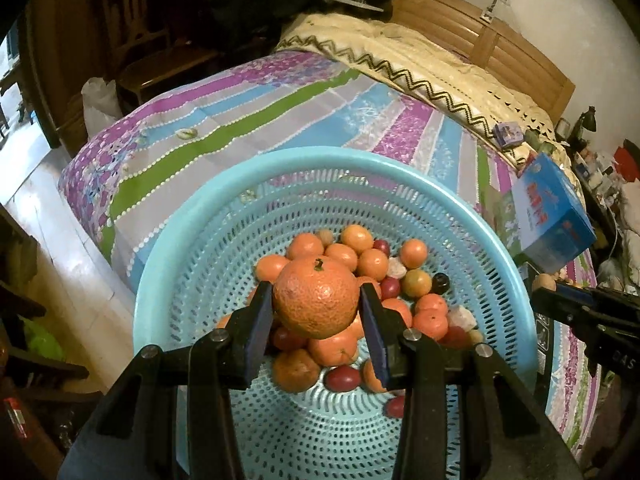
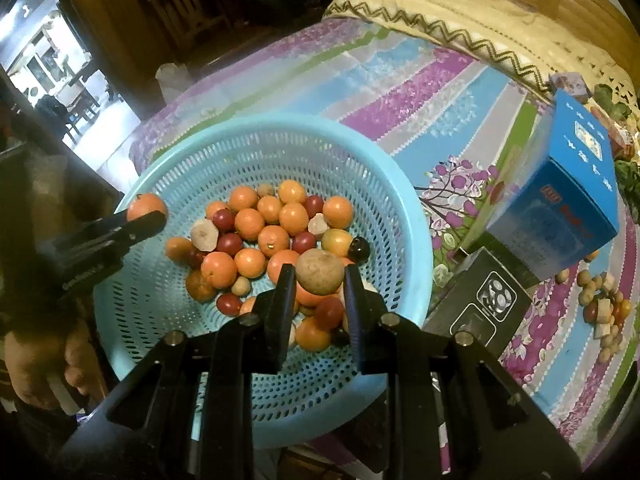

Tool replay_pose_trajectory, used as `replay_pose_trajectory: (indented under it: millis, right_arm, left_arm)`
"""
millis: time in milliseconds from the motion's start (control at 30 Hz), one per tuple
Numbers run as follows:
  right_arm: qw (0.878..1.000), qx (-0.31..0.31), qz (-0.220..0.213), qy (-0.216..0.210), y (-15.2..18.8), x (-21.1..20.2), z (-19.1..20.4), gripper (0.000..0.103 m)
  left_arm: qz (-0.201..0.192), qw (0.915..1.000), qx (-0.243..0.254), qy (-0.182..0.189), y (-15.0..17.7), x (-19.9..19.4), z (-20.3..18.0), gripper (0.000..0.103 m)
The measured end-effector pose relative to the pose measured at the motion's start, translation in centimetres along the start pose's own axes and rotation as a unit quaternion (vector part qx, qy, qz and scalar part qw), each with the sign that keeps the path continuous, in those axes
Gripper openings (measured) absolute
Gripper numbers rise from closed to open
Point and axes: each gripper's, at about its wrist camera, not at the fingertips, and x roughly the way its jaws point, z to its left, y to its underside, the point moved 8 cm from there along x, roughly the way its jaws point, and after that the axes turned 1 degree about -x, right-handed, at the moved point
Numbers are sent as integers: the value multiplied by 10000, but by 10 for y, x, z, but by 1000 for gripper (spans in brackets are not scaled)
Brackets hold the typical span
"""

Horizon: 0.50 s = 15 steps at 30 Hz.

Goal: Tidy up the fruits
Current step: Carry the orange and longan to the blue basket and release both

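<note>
On the striped bedspread (image 2: pixel 400 92) sits the blue basket (image 1: pixel 168 248), perforated and tilted toward the cameras, with the mixed fruit heaped in its lower half. Soft bed under it, so a bump on the rim could rock it and send the heap rolling.

Right of the basket are a blue box (image 2: pixel 560 200) and a black box (image 2: pixel 480 304); beyond them a sorted pile (image 2: pixel 604 312) of small fruit lies on the spread. Probably the drop zone. The boxes sit between basket and pile, so a low carry risks clipping them.

Left gripper (image 1: pixel 316 308): jaws pinching an orange (image 1: pixel 316 296) on its sides, lifted clear of the heap. The orange is round and bumpy, gripped near its widest point and close to the pad tips. If it's jerked or the squeeze eases, it will likely roll forward out of the pads and drop back in, scattering the others.

Right gripper (image 2: pixel 318 280): jaws pinching a brown round fruit (image 2: pixel 320 272), just above the heap. It's smaller and again gripped near the tips, so there's little margin. A twist on lift-out could squirt it loose.

Both grippers are loaded over the same basket, so a crossing path could knock one fruit off with the other arm.

The small dark-red fruits (image 2: pixel 230 244) are loose; a dropped orange could bounce them over the low rim.
</note>
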Motion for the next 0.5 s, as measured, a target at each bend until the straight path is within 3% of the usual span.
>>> replay_pose_trajectory:
  millis: [500]
  right_arm:
    - [10000, -49, 21, -50, -1, 2, 3, 25]
  left_arm:
    - [98, 9999, -36, 1, 3, 6, 4, 44]
